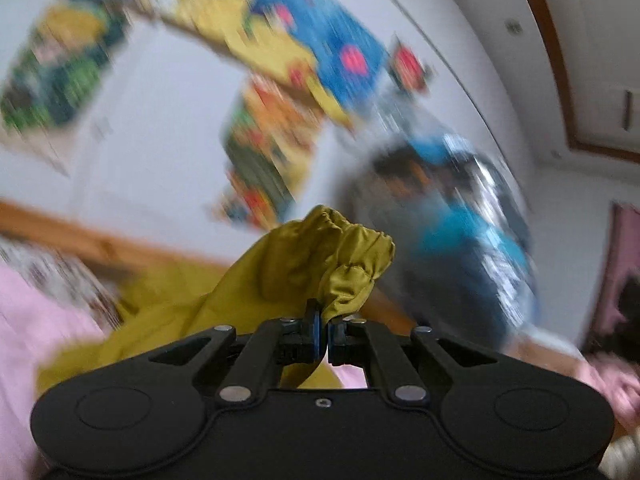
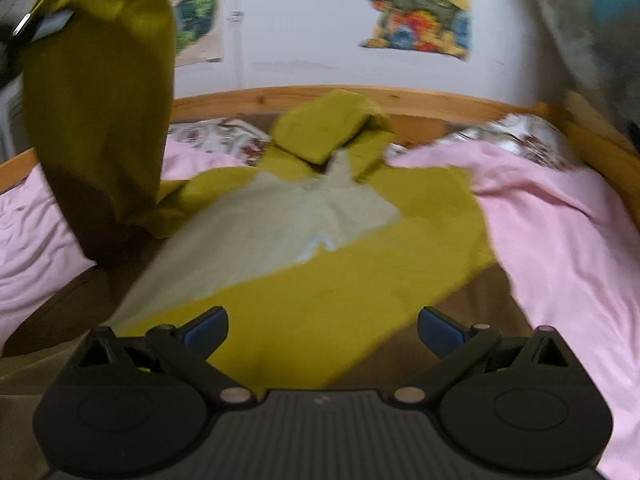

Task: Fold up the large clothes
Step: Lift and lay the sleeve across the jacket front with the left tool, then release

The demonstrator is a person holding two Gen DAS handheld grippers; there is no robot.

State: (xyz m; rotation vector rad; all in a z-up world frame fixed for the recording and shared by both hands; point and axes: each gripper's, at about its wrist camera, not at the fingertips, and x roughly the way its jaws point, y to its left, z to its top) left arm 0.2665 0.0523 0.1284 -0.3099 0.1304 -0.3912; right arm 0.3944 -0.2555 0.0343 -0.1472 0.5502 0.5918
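An olive-yellow jacket [image 2: 340,280] with a pale grey lining [image 2: 256,224] lies spread open on the bed, hood toward the headboard. My left gripper [image 1: 323,334] is shut on the elastic cuff of one jacket sleeve [image 1: 320,264] and holds it lifted. The same raised sleeve [image 2: 100,100] hangs at the left of the right wrist view, with the left gripper [image 2: 28,32] at its top. My right gripper [image 2: 322,330] is open and empty, just above the jacket's near hem.
A pink duvet [image 2: 560,240] bunches on both sides of the jacket over a brown sheet [image 2: 460,320]. A wooden bed frame [image 2: 420,100] runs behind. Colourful posters [image 2: 416,8] hang on the white wall. A person in blue [image 1: 460,232] stands to the right.
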